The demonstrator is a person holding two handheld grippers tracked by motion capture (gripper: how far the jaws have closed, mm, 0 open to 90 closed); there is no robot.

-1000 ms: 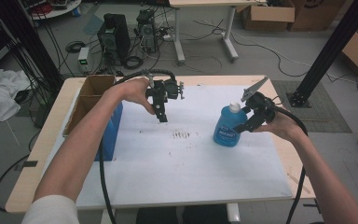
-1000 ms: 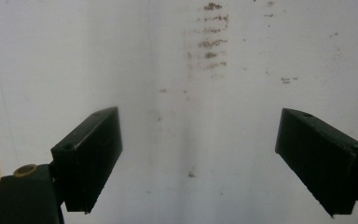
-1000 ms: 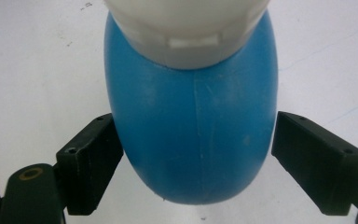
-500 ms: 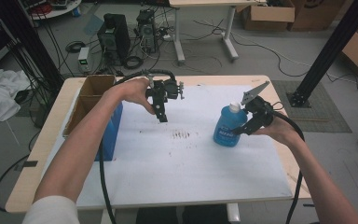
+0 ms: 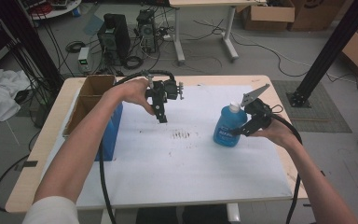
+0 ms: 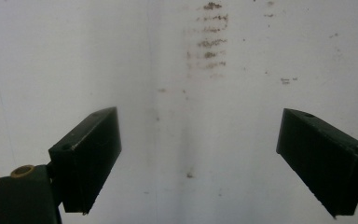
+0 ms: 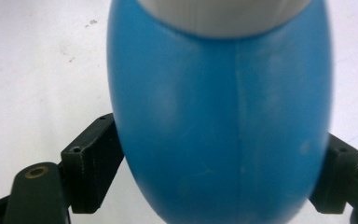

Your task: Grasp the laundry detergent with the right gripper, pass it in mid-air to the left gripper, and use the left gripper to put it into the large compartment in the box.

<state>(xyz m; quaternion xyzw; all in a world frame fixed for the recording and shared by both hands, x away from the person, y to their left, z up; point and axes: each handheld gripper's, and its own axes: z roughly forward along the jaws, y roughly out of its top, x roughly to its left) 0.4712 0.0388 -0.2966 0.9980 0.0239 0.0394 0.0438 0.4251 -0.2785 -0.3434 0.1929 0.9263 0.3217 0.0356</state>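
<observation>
a: any writing to read on the blue bottle (image 5: 227, 126)?

b: there's a label with white lettering low on its side in the high view, but it's too small and blurred to make out. in the right gripper view (image 7: 219, 116) the blue body and the ribbed white cap show no print at all.

a: where does the bottle stand?

b: upright on the white table mat (image 5: 186, 177), near the mat's right edge, well to the right of the dark smudge marks (image 5: 182, 135) in the middle of the mat.

a: and the right gripper (image 5: 242, 130)?

b: it comes at the bottle from the right, the hand under it with the palm turned up, and the grey three-cornered plate (image 5: 254, 94) sticks up above, beside the bottle's cap. its jaws have just been closing; they sit on either side of the bottle's body, right against its blue wall, clamped on it.

a: the left gripper (image 5: 160, 116)?

b: held above the mat, up and to the left of the smudge marks, well apart from the bottle. the wrist is bent so the jaws point down at the mat. in the left gripper view (image 6: 200, 163) they stand wide apart, with nothing between them but the stained white mat.

a: anything else near the mat?

b: an open cardboard box (image 5: 91, 93) and a blue bin (image 5: 112, 130) at its left edge.
</observation>
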